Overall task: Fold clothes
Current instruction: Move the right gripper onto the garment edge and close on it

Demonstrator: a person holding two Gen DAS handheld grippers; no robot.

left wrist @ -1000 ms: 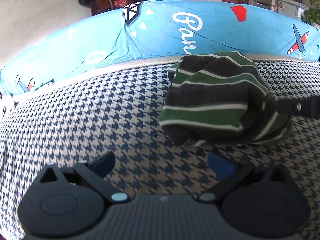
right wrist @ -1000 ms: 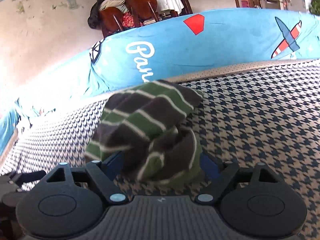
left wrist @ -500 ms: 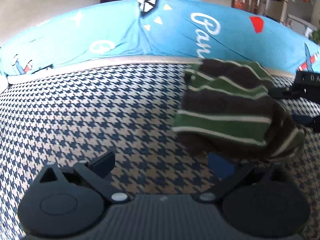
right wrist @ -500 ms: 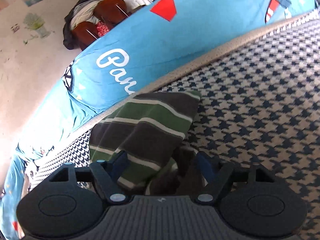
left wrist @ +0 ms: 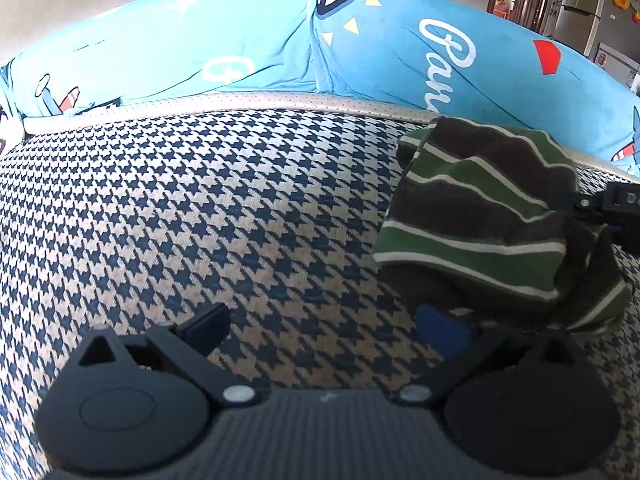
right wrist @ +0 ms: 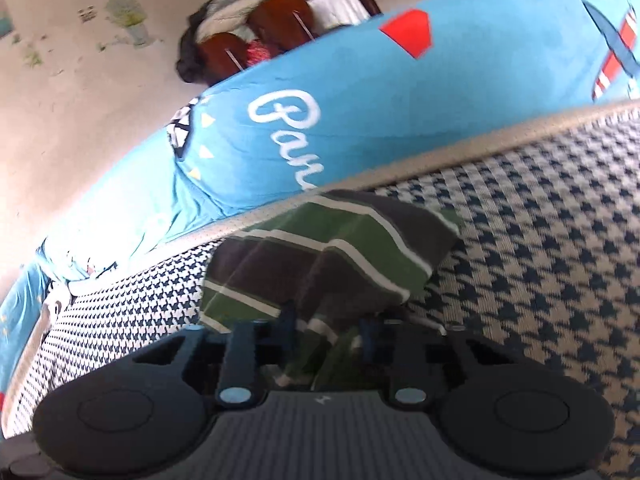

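A folded green and dark-brown striped garment [left wrist: 492, 220] lies on the houndstooth surface [left wrist: 200, 220], at the right of the left wrist view. My left gripper [left wrist: 324, 324] is open and empty, to the left of the garment and low over the surface. In the right wrist view my right gripper [right wrist: 328, 330] has closed on the near edge of the striped garment [right wrist: 332, 256], with cloth bunched between its blue pads. Part of the right gripper's body [left wrist: 616, 208] shows at the garment's right side in the left wrist view.
A bright blue printed cover [left wrist: 280, 48] rises behind the houndstooth surface, with a beige piped edge [left wrist: 280, 100] between them. Wooden chairs [right wrist: 256, 36] and a beige wall stand further back. A fridge [left wrist: 580, 12] is at the far right.
My right gripper has closed from open onto the garment's near edge and tilted. My left gripper has shifted left, so the garment sits further right in its view.
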